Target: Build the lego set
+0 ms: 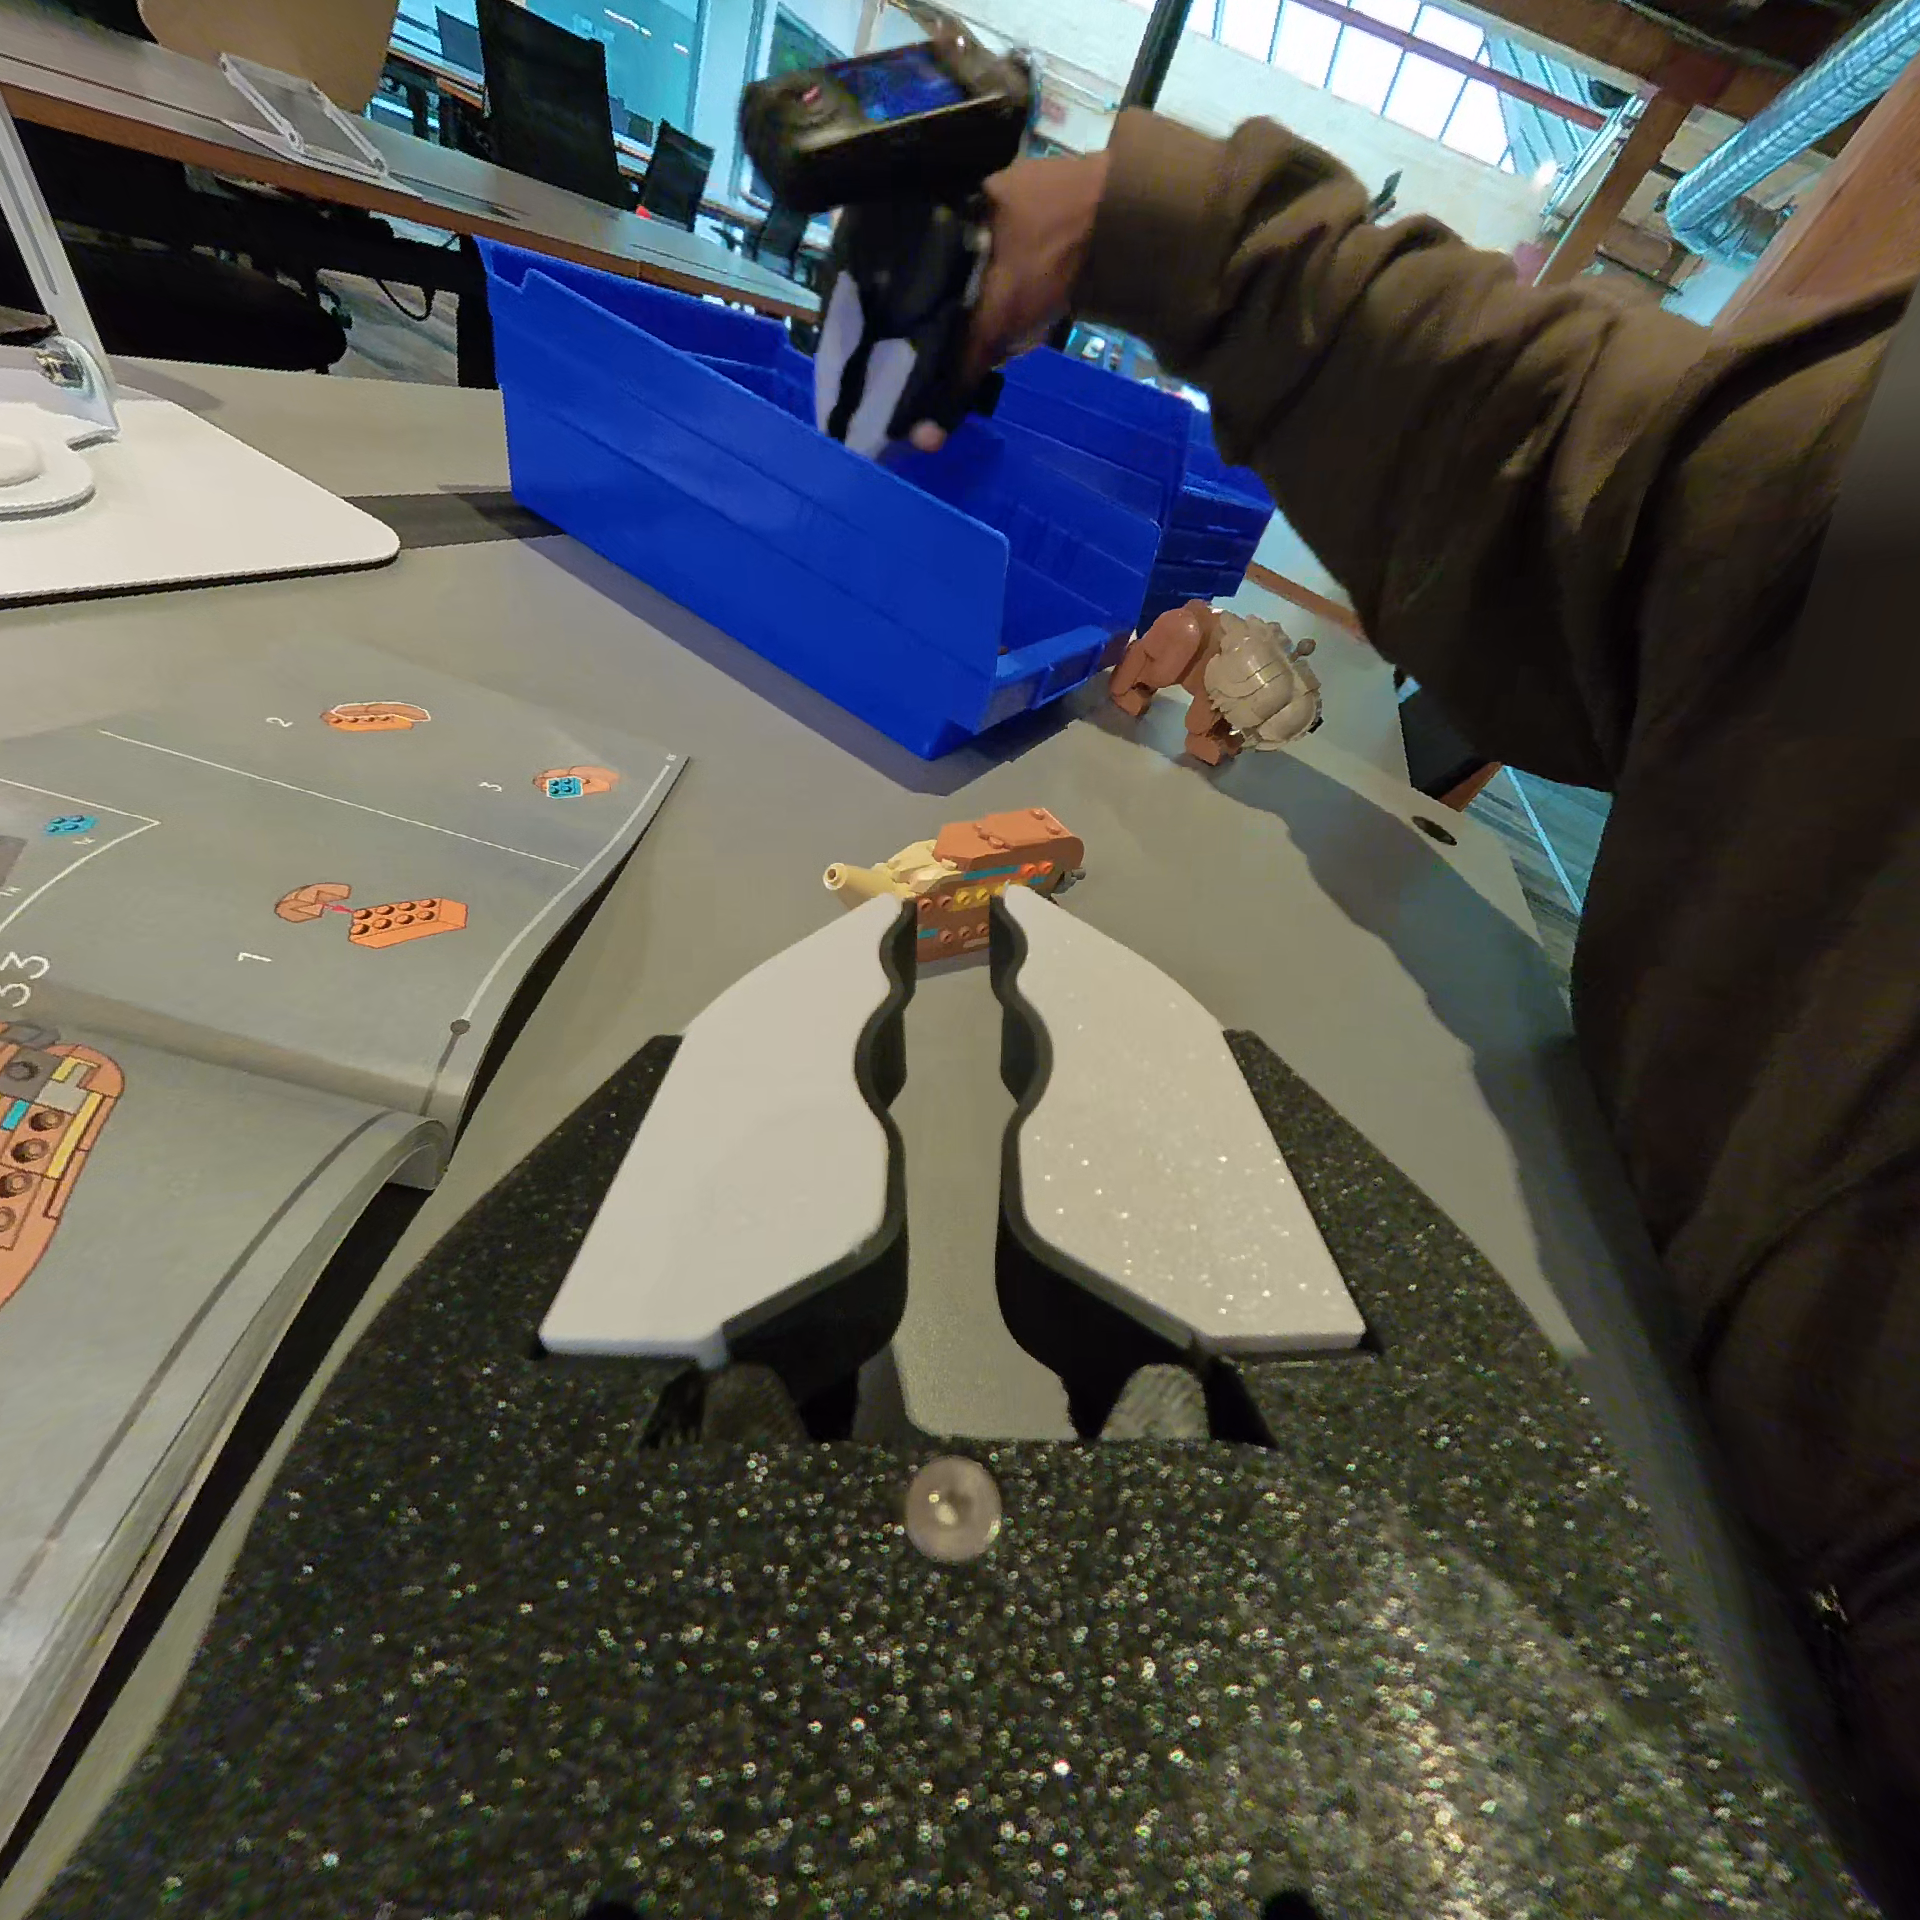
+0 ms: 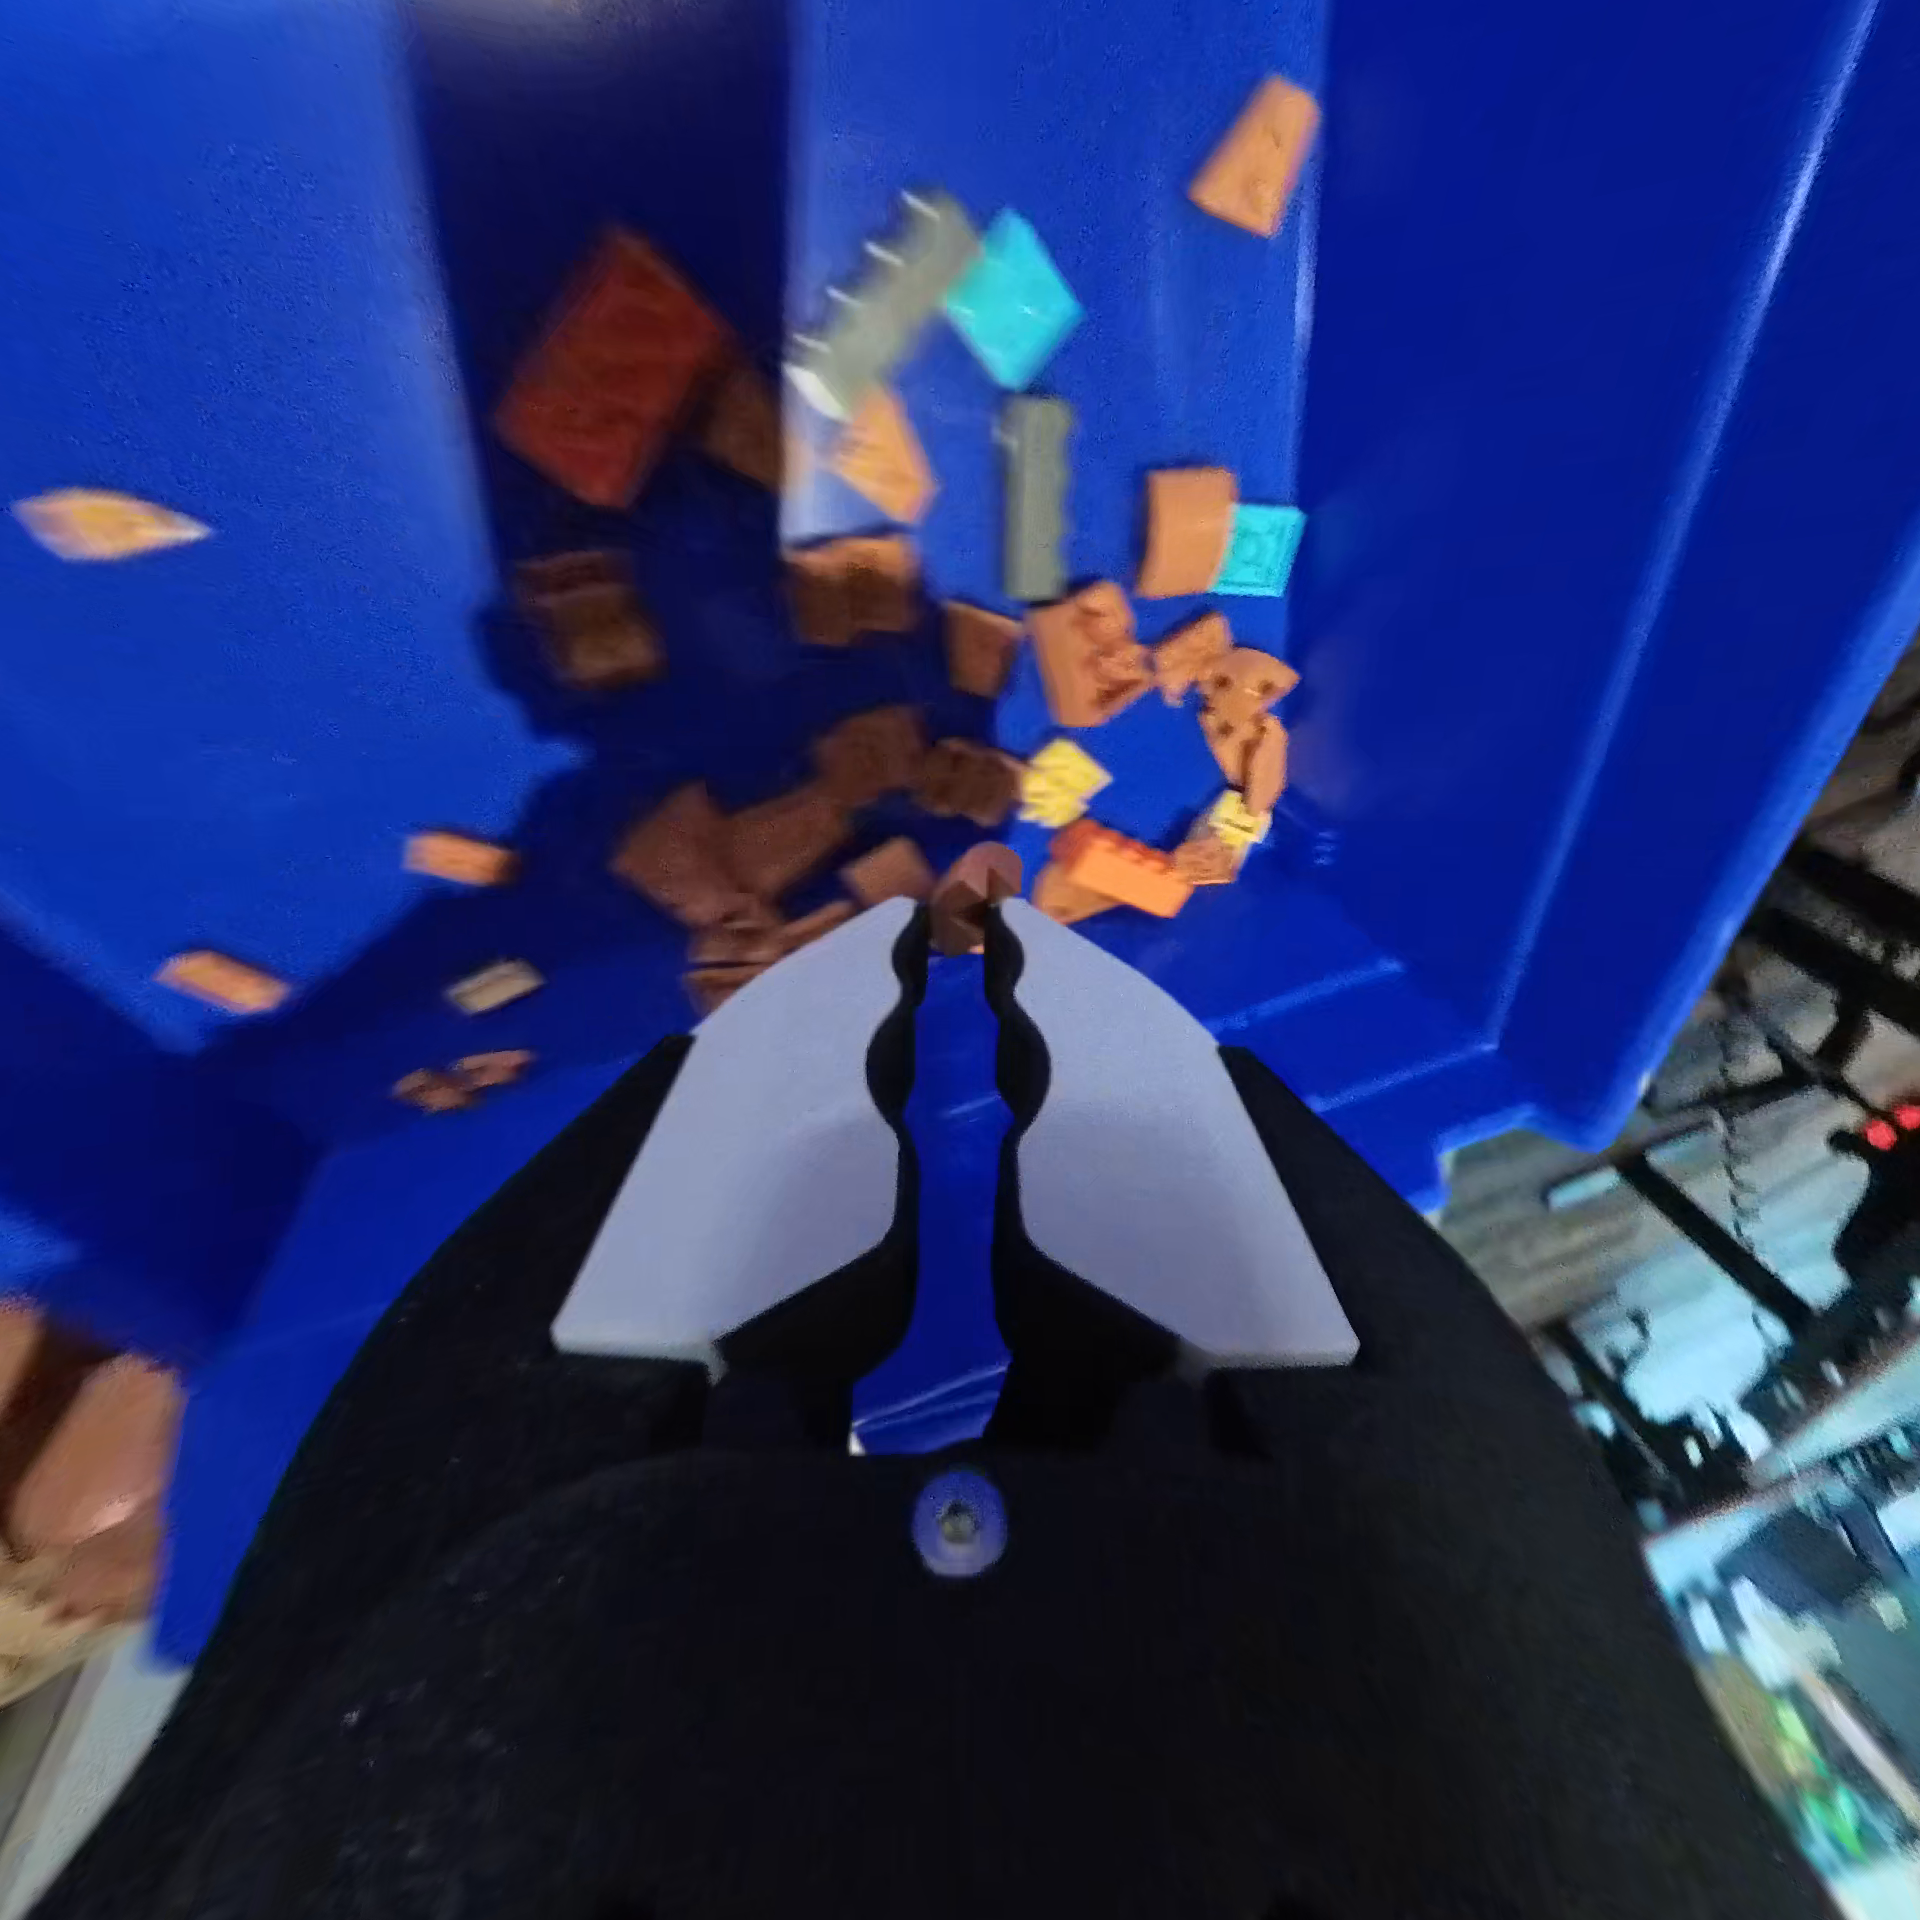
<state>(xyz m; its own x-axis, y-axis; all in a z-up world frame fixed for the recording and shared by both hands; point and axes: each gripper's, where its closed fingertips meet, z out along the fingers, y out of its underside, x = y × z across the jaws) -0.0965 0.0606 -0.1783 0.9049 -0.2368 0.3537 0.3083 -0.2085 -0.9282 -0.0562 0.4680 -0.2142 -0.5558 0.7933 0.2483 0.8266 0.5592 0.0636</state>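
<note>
My left gripper is shut on a small lego build of brown, tan, teal and yellow bricks, holding it on the grey table. My right gripper is shut on a small rounded brown lego piece above the inside of the blue bin. Loose brown, orange, grey, teal and yellow bricks lie on the bin floor, blurred. In the left wrist view the right gripper shows dipping into the blue bin, held by a hand in a brown sleeve.
An open instruction booklet lies on the table at left. A finished brown and grey lego figure stands by the bin's near end. A white monitor base sits far left. The table edge runs at right.
</note>
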